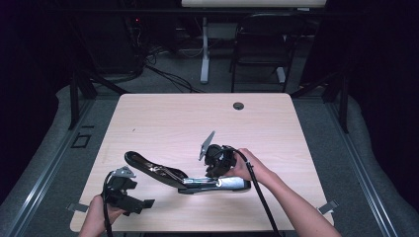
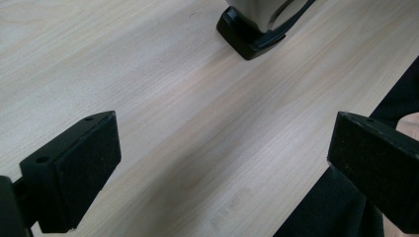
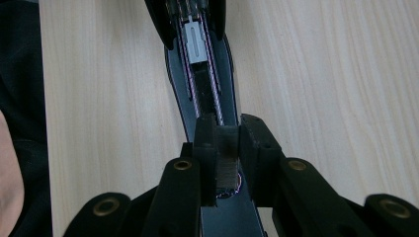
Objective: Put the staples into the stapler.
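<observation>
Right gripper (image 3: 228, 148) pinching the rail inside an opened black stapler (image 1: 163, 173), left gripper (image 2: 222, 163) spreading wide over bare table (image 1: 173, 118), touching nothing.

Black claws (image 1: 141, 203) — brass screws, trailing black cables.

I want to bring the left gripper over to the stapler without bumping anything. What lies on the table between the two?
Nothing: in the high view, bare table separates the left gripper from the stapler.

Pale wooden table (image 1: 163, 118) — opened black stapler (image 1: 168, 174)
</observation>
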`<move>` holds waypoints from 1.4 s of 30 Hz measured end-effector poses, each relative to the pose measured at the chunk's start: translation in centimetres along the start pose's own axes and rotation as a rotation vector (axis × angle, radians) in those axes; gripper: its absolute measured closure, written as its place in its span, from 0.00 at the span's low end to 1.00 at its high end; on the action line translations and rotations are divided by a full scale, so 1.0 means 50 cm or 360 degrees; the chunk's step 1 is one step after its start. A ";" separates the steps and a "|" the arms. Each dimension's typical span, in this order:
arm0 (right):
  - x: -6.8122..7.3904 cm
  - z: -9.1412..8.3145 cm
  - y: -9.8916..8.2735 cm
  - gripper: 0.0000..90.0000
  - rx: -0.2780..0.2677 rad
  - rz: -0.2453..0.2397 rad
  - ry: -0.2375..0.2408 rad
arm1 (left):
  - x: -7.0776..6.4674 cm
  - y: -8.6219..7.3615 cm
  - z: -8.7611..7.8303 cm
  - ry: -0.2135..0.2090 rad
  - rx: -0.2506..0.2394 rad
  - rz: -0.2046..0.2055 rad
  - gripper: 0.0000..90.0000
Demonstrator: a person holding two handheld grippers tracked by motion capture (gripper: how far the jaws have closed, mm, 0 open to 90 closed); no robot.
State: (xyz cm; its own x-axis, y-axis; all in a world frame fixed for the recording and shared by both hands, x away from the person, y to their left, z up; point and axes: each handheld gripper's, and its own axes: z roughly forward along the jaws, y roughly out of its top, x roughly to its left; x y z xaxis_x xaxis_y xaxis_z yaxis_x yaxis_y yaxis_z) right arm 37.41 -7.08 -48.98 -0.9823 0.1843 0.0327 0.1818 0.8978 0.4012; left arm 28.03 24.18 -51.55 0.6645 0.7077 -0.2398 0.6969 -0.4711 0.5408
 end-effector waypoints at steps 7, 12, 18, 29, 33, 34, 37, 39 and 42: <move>0.001 0.008 -0.002 0.87 0.0040 -0.0013 0.0003 | -0.001 0.000 0.001 0.0002 -0.0004 -0.0005 0.01; 0.002 0.010 -0.002 0.87 0.0058 -0.0030 0.0000 | -0.001 0.000 0.000 0.0009 -0.0005 -0.0001 0.01; 0.002 0.013 -0.001 0.87 0.0064 -0.0038 0.0007 | -0.001 0.000 0.001 0.0003 -0.0004 -0.0009 0.01; 0.003 0.016 0.000 0.87 0.0076 -0.0074 0.0011 | -0.001 0.000 0.002 0.0005 -0.0001 -0.0007 0.01; 0.002 0.016 0.001 0.87 0.0082 -0.0080 0.0013 | -0.002 0.000 0.002 0.0005 -0.0001 -0.0005 0.01; 0.002 0.016 0.001 0.87 0.0083 -0.0079 0.0013 | -0.001 0.000 0.002 0.0003 -0.0002 -0.0008 0.01; 0.001 0.016 0.001 0.87 0.0083 -0.0082 0.0018 | -0.001 0.000 0.001 0.0003 -0.0004 -0.0006 0.01; 0.001 0.017 0.001 0.87 0.0082 -0.0091 0.0021 | -0.001 0.000 0.002 0.0002 -0.0003 -0.0006 0.00; 0.001 0.018 0.001 0.87 0.0093 -0.0111 0.0025 | -0.001 0.000 0.002 0.0004 -0.0002 -0.0006 0.01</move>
State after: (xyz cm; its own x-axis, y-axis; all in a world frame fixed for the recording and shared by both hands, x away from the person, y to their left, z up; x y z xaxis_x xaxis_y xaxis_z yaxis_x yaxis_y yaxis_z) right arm 37.42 -6.66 -49.77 -0.9932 0.1147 0.0213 0.1149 0.9301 0.3490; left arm 28.02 24.09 -51.59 0.6612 0.7108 -0.2397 0.6990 -0.4678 0.5409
